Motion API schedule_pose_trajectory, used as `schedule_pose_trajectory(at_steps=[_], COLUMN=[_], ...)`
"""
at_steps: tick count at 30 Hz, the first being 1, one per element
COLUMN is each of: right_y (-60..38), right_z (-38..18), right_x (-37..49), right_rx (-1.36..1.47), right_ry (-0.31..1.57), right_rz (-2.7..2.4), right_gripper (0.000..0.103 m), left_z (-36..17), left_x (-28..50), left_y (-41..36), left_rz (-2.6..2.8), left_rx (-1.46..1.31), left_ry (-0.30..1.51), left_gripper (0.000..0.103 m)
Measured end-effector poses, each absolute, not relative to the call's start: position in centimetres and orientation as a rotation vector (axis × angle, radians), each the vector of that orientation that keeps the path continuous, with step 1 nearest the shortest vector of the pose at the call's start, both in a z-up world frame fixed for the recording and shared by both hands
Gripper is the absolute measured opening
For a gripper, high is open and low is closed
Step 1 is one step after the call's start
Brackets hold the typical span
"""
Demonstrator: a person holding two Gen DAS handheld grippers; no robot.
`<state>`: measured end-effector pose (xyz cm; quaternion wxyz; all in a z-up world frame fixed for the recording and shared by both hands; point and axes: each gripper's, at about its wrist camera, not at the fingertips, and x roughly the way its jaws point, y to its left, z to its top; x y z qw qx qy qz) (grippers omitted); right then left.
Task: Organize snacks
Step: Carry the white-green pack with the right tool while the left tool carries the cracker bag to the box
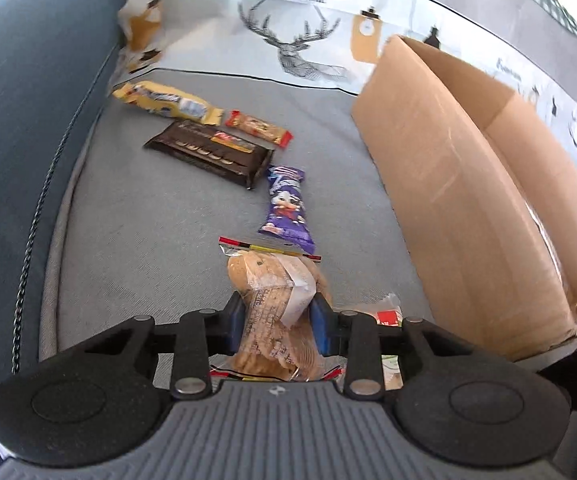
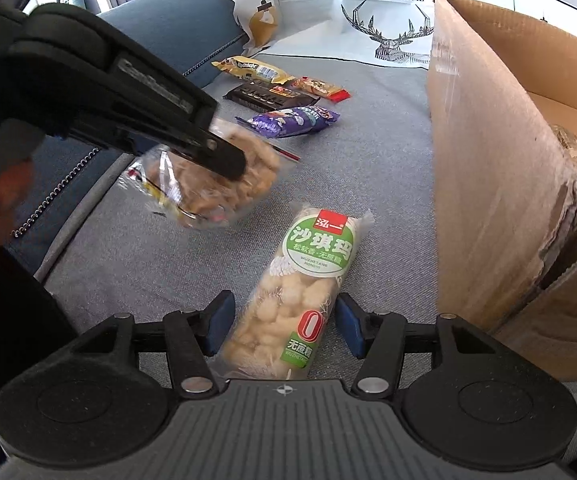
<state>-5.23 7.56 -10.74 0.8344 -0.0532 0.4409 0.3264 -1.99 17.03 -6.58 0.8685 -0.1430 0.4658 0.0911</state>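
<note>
Two grippers, two packets, one box. Your left gripper [image 1: 276, 322] has its jaws pinched on the cookie bag [image 1: 274, 300], clamping it across the middle; in the right wrist view the bag [image 2: 208, 184] looks to be off the sofa seat [image 2: 148, 248], though motion blur makes the gap hard to judge. Your right gripper [image 2: 284, 326] has its jaws spread, one blue pad on each side of the sachima packet [image 2: 300, 280], which lies flat on the seat; neither pad appears to touch the wrapper. The cardboard box [image 2: 488, 140] stands open just to the right of both packets. Four snacks remain in a loose cluster farther back: a yellow packet [image 1: 168, 102], a red bar [image 1: 258, 126], a dark biscuit pack [image 1: 210, 152] and a purple packet [image 1: 288, 208].

Step in hand, as judged: carrying the first snack to the box while the second is being lined up for pickup. Next, you would need to swing the left gripper rightward over the box wall before releasing, and close the right jaws squarely on the packet's narrow width. The wrapper looks slick and the contents crumbly, so a gentle, centred squeeze seems wise.
</note>
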Motion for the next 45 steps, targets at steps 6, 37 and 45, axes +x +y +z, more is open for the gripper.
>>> schedule_pose_trajectory(at_steps=[6,37,45], right_y=[7.5,1.5,-4.6], right_z=[-10.7,1.2,5.5], right_x=[-5.3,-9.3,-5.6], right_rx=[-0.151,-0.188,-0.127], right_ry=[0.911,0.532,0.443], right_rz=[0.681,0.582,0.473], right_gripper=[0.038,0.038,0.038], left_z=[-6.1,-2.8,-2.7], left_x=[-2.1,-7.7,-7.7], left_y=[17.3,19.1,18.8], left_rz=[0.194,0.096,0.090], left_rx=[-0.314,-0.496,-0.484], left_ry=[0.977,0.733,0.733], left_gripper=[0.038,0.038,0.038])
